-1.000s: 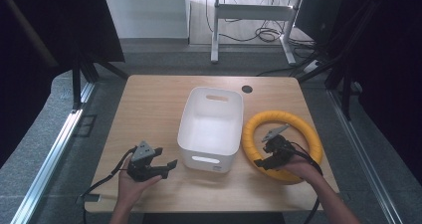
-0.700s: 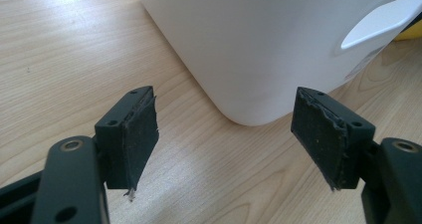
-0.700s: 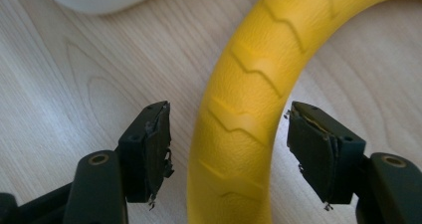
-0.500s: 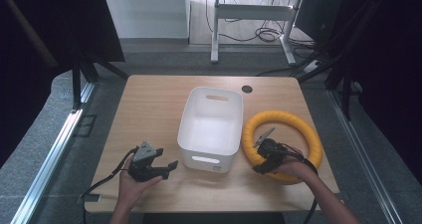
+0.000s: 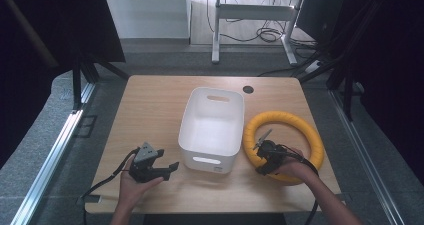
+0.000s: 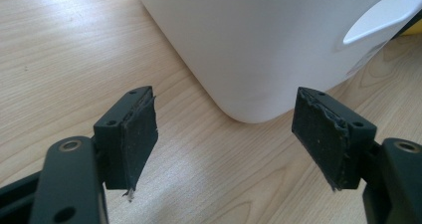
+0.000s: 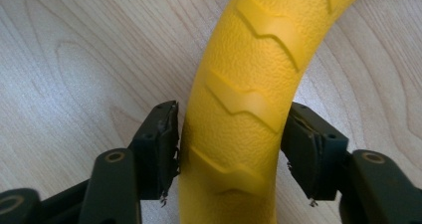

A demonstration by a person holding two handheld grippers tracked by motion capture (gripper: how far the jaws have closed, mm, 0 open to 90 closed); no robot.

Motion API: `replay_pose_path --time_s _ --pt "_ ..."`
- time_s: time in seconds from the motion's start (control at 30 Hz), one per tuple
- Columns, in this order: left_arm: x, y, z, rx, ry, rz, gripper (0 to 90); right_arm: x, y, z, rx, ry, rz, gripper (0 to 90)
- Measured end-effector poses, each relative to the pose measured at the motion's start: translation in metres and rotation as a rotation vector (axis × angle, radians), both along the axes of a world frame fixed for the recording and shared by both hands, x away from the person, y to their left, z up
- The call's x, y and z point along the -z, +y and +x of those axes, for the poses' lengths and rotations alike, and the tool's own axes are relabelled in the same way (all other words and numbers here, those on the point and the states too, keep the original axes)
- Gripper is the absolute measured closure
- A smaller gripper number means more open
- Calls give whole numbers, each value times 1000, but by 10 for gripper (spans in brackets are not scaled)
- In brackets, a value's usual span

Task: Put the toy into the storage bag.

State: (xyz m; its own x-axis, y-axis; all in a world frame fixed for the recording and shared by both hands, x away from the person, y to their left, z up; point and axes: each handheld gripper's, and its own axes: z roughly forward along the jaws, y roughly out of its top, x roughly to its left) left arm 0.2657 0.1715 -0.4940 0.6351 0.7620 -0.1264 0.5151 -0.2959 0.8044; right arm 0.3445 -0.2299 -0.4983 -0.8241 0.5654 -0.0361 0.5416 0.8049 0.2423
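Gripping the yellow ring [image 7: 239,109] near the table's [image 5: 150,110] front right corner, the right gripper [image 5: 264,154] has just been closing its jaws, and the pads now stand against both flanks of the tube. The ring lies flat, just beside the white bin [image 5: 212,127] at the table's centre. The left gripper [image 5: 152,166] rests near the front left edge, jaws wide apart on nothing, facing the bin's wall. Risks: the rounded, ribbed tube may roll out of a narrow pinch; lifted from one side, the ring would probably sag and catch the bin's rim.
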Motion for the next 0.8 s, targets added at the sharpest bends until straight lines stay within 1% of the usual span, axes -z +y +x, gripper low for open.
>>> replay_pose_path --time_s 0.03,0.2,0.27,0.3,0.4,0.53,0.6,0.67,0.7,0.73,0.8 --pt "0 0 0 3 -1 -1 258 0 0 0 6 -2 1 434" --pt "0 0 0 9 -4 -2 258 3 2 3 18 35 -4 456" --pt "0 0 0 8 -5 -3 258 3 2 3 20 36 -3 457" --pt "0 0 0 8 -5 -4 258 3 2 5 21 50 -3 463" --pt "0 0 0 8 -4 -2 258 4 3 7 21 58 -7 471" --pt "1 0 0 9 -4 0 258 2 3 11 30 92 -11 481" --pt "0 0 0 8 -5 0 258 2 1 13 30 111 7 484" --pt "0 0 0 7 -6 0 258 1 -2 14 39 117 33 486" --pt "0 0 0 7 -6 0 258 1 -2 14 39 117 33 486" --pt "0 1 0 5 -8 1 258 -1 -6 14 39 122 72 487" --pt "0 1 0 5 -8 2 258 -4 -10 15 37 127 101 487"
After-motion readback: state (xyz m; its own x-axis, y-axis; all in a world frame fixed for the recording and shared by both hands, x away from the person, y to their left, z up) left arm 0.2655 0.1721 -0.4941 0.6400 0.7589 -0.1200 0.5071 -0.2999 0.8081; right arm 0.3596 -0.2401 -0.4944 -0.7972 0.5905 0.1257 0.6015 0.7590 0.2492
